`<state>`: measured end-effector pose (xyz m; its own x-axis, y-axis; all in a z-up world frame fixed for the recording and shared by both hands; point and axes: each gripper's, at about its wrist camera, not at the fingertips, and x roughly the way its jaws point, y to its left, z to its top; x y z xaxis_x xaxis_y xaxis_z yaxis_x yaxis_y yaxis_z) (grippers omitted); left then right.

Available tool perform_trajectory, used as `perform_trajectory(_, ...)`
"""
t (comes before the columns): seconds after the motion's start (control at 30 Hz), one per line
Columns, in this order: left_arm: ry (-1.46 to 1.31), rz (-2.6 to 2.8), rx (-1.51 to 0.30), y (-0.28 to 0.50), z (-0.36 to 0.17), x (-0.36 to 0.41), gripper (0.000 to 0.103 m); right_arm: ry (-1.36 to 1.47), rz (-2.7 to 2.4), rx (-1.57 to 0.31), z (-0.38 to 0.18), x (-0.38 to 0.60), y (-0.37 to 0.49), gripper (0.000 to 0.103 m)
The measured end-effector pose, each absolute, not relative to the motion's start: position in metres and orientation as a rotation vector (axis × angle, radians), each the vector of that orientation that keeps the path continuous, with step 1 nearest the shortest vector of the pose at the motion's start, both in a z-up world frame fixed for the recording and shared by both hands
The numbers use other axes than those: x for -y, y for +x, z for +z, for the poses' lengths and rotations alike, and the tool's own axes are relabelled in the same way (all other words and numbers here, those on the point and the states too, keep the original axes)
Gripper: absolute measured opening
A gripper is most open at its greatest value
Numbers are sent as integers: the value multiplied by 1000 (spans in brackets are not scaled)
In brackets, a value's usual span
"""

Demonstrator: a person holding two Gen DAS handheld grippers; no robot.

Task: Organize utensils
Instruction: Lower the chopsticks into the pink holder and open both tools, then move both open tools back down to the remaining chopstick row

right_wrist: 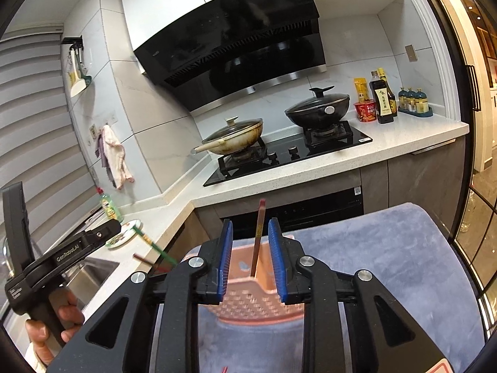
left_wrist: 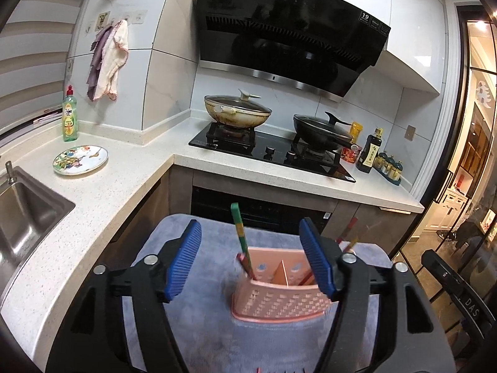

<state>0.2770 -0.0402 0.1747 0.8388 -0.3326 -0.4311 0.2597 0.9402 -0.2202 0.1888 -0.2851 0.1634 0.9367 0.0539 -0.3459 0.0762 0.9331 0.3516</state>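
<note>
A pink perforated utensil holder point(left_wrist: 279, 298) with a middle divider stands on a grey-blue towel point(left_wrist: 205, 317). A green chopstick point(left_wrist: 238, 230) and a dark red one lean in its left compartment. My left gripper point(left_wrist: 251, 258) is open wide around that side of the holder and touches nothing. More chopsticks point(left_wrist: 348, 237) rise behind its right finger. In the right wrist view a brown chopstick point(right_wrist: 258, 236) stands in the holder point(right_wrist: 257, 304). It is in the gap of my right gripper point(right_wrist: 251, 258), whose pads stand apart from it, open.
A hand point(right_wrist: 66, 320) holds the left tool's black handle point(right_wrist: 62, 258). A steel sink point(left_wrist: 28, 214), a patterned plate point(left_wrist: 80, 159) and a green soap bottle point(left_wrist: 70, 118) are to the left. Behind are a hob with a cream pan point(left_wrist: 237, 110) and a black pan point(left_wrist: 323, 130), then sauce bottles point(left_wrist: 369, 152).
</note>
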Motion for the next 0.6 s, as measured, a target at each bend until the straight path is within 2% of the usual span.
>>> perform_trajectory(0.27, -72, -325, -568, 215, 135, 26, 63, 265, -25, -432, 133, 265, 114, 30)
perform_trajectory(0.6, 76, -331, -704, 134, 57, 16, 63, 204, -17, -640, 51, 229, 31, 30)
